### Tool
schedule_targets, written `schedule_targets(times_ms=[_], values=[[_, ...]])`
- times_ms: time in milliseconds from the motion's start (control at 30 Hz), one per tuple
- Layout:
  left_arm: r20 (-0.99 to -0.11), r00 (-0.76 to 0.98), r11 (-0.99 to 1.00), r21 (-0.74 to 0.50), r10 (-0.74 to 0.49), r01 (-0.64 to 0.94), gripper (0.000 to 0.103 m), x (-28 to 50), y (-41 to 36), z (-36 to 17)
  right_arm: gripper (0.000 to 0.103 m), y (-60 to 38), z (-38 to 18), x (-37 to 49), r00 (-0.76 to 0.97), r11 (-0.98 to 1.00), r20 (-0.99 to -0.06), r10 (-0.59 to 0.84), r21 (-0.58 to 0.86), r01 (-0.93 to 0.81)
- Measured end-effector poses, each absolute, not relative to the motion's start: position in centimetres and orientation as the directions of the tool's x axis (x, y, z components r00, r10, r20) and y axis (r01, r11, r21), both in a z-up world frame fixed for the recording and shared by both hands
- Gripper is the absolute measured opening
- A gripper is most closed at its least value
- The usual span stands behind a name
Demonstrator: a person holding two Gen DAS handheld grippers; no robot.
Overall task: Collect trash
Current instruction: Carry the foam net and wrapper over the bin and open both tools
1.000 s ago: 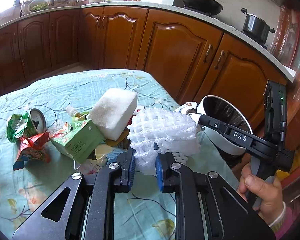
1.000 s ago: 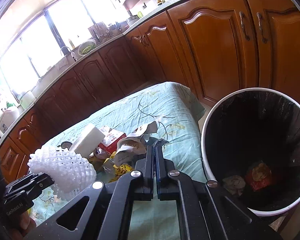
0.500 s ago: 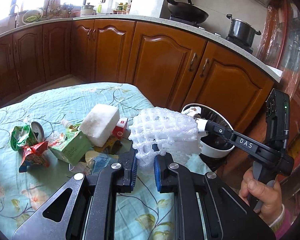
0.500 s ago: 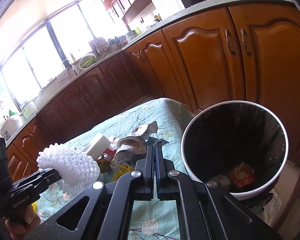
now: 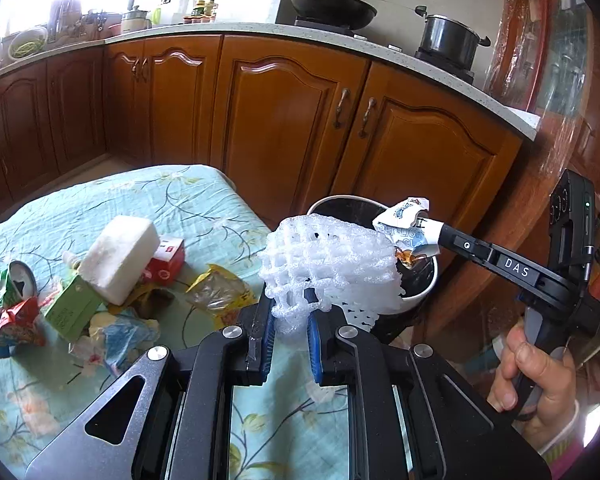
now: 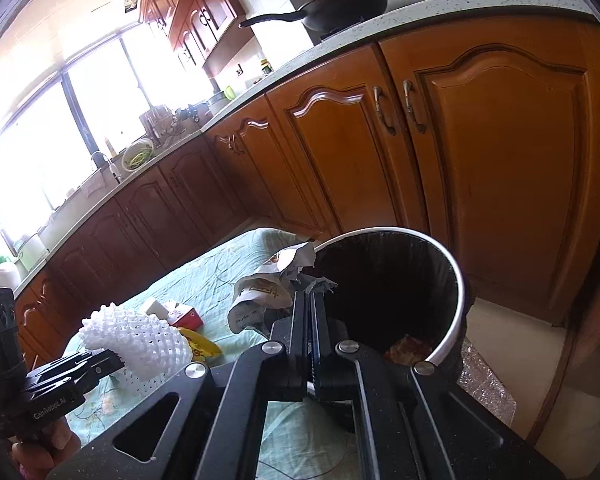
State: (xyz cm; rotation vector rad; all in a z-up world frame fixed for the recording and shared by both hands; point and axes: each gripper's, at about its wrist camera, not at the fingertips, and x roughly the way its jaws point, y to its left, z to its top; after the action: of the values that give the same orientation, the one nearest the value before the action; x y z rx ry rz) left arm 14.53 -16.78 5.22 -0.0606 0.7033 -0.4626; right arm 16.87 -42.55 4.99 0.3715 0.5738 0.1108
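Note:
My left gripper (image 5: 290, 322) is shut on a white foam fruit net (image 5: 332, 268), held up off the table near its right end; from the right wrist view the net (image 6: 138, 342) shows at lower left. My right gripper (image 6: 311, 292) is shut on a crumpled white paper wrapper (image 6: 260, 298), which hangs at the near rim of the white bin (image 6: 458, 304). In the left wrist view the wrapper (image 5: 408, 224) sits at the tip of the right gripper above the black-lined bin (image 5: 424, 292). Some trash lies at the bin's bottom.
More trash lies on the floral tablecloth (image 5: 112, 204): a white foam block (image 5: 120, 258), a red box (image 5: 166, 262), a green carton (image 5: 72, 306), a yellow wrapper (image 5: 218, 292), crumpled packets (image 5: 12, 320). Wooden cabinets (image 5: 284, 120) stand close behind the bin.
Both grippers have moved right and upward with their loads. The wrapper has gone from over the table's end to the bin's rim, and the foam net has neared the bin.

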Motion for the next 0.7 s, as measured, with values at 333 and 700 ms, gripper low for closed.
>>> schedule_targets(times_ms=[333, 700], values=[[-0.632, 0.625, 0.871, -0.178, -0.457, 0.458, 0.013, 17.7, -22.5, 5.1, 0.001, -44.9, 3.6, 18.0, 0.829, 0.929, -0.536, 0.161, 0.365, 0.056], [-0.692, 0.539, 0.845, -0.2, -0.48, 0.496, 0.013, 21.7, -26.8, 3.2, 0.001, -46.9, 2.8, 20.0, 0.812, 0.928, -0.566, 0.143, 0.361, 0.088]])
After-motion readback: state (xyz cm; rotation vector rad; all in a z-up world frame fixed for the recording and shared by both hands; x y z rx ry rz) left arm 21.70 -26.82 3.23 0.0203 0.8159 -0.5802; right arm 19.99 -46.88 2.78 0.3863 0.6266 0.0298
